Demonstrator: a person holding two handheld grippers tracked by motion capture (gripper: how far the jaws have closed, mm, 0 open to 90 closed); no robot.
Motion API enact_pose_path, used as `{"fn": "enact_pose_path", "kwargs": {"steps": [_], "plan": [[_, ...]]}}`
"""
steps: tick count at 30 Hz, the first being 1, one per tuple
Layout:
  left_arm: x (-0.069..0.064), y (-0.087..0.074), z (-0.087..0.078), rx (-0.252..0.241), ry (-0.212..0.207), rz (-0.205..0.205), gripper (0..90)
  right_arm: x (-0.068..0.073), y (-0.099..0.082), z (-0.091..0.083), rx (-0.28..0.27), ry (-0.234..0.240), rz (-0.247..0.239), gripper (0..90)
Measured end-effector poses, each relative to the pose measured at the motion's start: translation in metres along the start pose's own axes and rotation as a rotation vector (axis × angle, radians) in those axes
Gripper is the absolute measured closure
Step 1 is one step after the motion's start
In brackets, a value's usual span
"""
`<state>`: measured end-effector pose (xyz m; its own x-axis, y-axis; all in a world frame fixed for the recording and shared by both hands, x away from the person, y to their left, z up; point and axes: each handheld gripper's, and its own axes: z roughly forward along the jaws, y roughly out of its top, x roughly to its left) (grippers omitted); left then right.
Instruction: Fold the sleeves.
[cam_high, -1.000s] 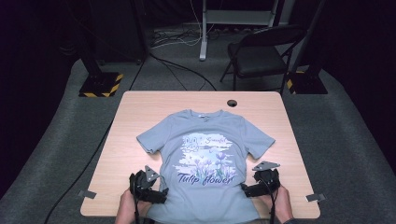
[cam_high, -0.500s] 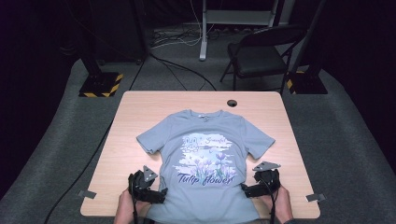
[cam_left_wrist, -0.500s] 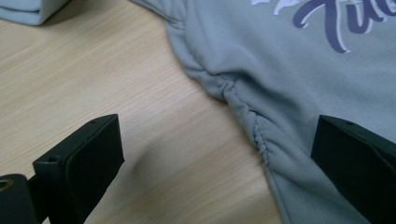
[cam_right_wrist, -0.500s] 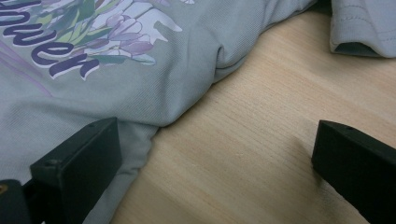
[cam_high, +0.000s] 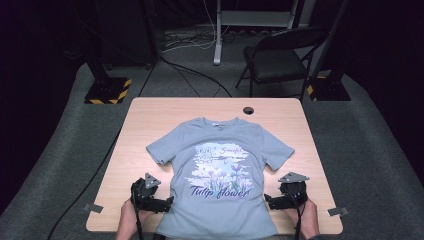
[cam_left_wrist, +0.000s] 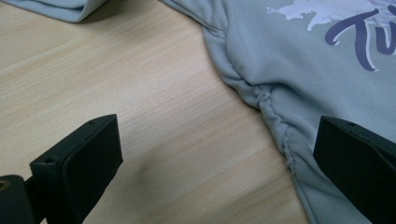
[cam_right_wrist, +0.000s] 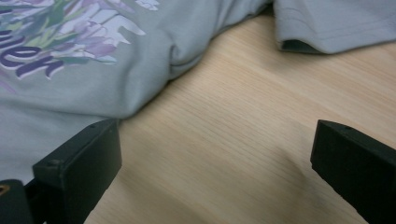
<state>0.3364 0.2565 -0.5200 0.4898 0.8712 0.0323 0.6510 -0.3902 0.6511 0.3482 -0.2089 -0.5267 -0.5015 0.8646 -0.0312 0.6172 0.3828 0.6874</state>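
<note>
- High view: pale blue-grey T-shirt (cam_high: 220, 170) lies flat, front up, along the middle of the wooden table (cam_high: 150, 120). Collar toward the far edge, hem at the near edge. Both short sleeves spread out. Print of purple tulips with dark script lettering on the chest.
- High view: left gripper (cam_high: 165, 202) sits at the shirt's left side seam near the hem; right gripper (cam_high: 270, 200) at the right side seam. A hand holds each from the near edge. Jaw gap too small to judge here.
- High view: small dark round hole (cam_high: 248, 110) in the tabletop beyond the collar, apart from the shirt. A folding chair (cam_high: 280, 60) stands on the floor beyond the table.
- Left gripper view: jaws spread wide, nothing between them but bare wood and the shirt's edge. One jaw over the table, the other over the cloth. Side seam puckered and gathered here; part of the purple lettering shows above it.
- Right gripper view: jaws also wide apart, holding nothing. One jaw sits at the shirt's edge, the other over bare wood. Cloth edge rolled slightly; sleeve (cam_right_wrist: 336, 25) lies beyond, off the body.
</note>
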Motion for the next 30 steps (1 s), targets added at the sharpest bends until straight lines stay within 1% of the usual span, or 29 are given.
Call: {"fn": "enact_pose_path", "kwargs": {"steps": [2,4,6,7,8,12,14,16,19,21,28,30], "plan": [[0.003,0.001,0.0,-0.004,0.002,-0.008,0.9,-0.005,-0.003,-0.001,0.001,-0.005,0.014,1.4],[0.007,0.002,0.0,-0.005,0.0,-0.016,0.7,-0.008,-0.006,0.0,0.0,-0.008,0.015,1.8],[0.01,0.003,0.001,-0.006,0.021,-0.019,1.1,-0.01,-0.008,0.001,0.002,-0.011,0.014,1.3],[0.012,0.003,0.001,-0.004,0.024,-0.022,1.1,-0.011,-0.009,0.001,-0.001,-0.002,0.022,1.2],[0.014,0.004,0.001,-0.003,0.024,-0.026,1.1,-0.012,-0.01,0.001,-0.004,-0.003,0.019,1.0],[0.022,0.006,0.003,0.0,0.028,-0.042,1.2,-0.014,-0.013,0.001,-0.033,0.002,0.016,0.0],[0.026,0.008,0.005,-0.002,0.035,-0.043,1.4,-0.014,-0.016,0.001,-0.057,0.005,0.015,0.0],[0.029,0.01,0.006,-0.002,0.028,-0.051,1.4,-0.015,-0.016,0.001,-0.061,0.008,0.011,0.0],[0.033,0.013,0.007,-0.006,0.038,-0.055,1.4,-0.016,-0.017,0.001,-0.064,0.008,0.01,0.0],[0.035,0.016,0.007,-0.009,0.036,-0.058,1.4,-0.016,-0.017,0.001,-0.064,0.008,0.01,0.0],[0.041,0.026,0.01,-0.012,0.035,-0.055,1.4,-0.016,-0.017,0.001,-0.065,0.002,0.015,0.0],[0.042,0.028,0.01,-0.015,0.025,-0.057,1.4,-0.016,-0.017,0.001,-0.065,-0.001,0.017,0.0]]}}
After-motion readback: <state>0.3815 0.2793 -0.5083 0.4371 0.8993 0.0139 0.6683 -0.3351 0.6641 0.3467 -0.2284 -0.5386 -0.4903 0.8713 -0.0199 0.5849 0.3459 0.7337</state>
